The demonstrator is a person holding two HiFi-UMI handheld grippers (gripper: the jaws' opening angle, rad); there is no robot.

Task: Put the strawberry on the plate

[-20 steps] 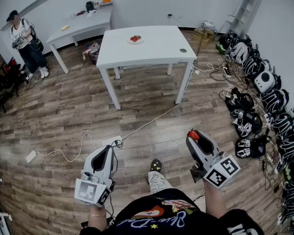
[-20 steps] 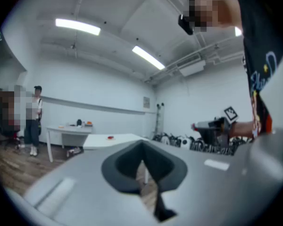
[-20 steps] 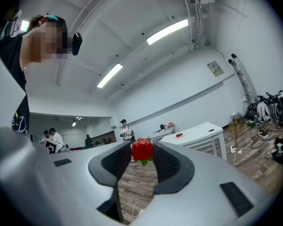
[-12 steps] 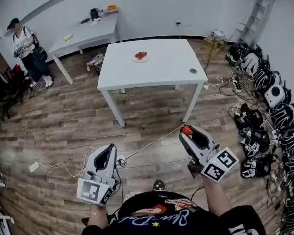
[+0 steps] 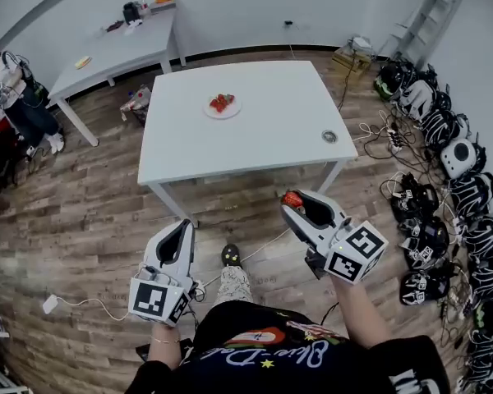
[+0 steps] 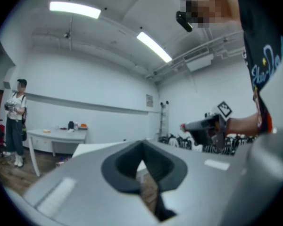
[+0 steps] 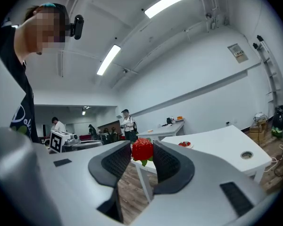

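Standing on the wooden floor [image 5: 82, 220] just short of the white table [image 5: 263, 138], the person holds a gripper in each hand, both pointed toward the table. The right gripper [image 5: 294, 205] is clamped on a strawberry [image 5: 292, 199]: in the right gripper view the red fruit sits at the very tips of the jaws, with a ribbed pad pressing on either side and its green leaves hanging below. The strawberry is in the air, off the table, in front of the table's near edge and toward its near right corner.

The left gripper [image 5: 183, 225] hangs lower and to the left, also short of the near edge. Its jaws are brought together, and the left gripper view shows nothing between them.

The plate [image 5: 223, 107] lies on the far half of the table, a little left of the middle and well in from every edge. Some red fruit [image 5: 222, 102] already rests on it. A small round thing [image 5: 329, 136] sits close to the table's right edge, toward the near right corner.

Beyond the far left corner stands a second white table [image 5: 107, 56] with a few small items on it, and another person [image 5: 8, 84] stands at the left of the room. Dark helmets and gear [image 5: 444, 162] lie along the floor at the right wall.
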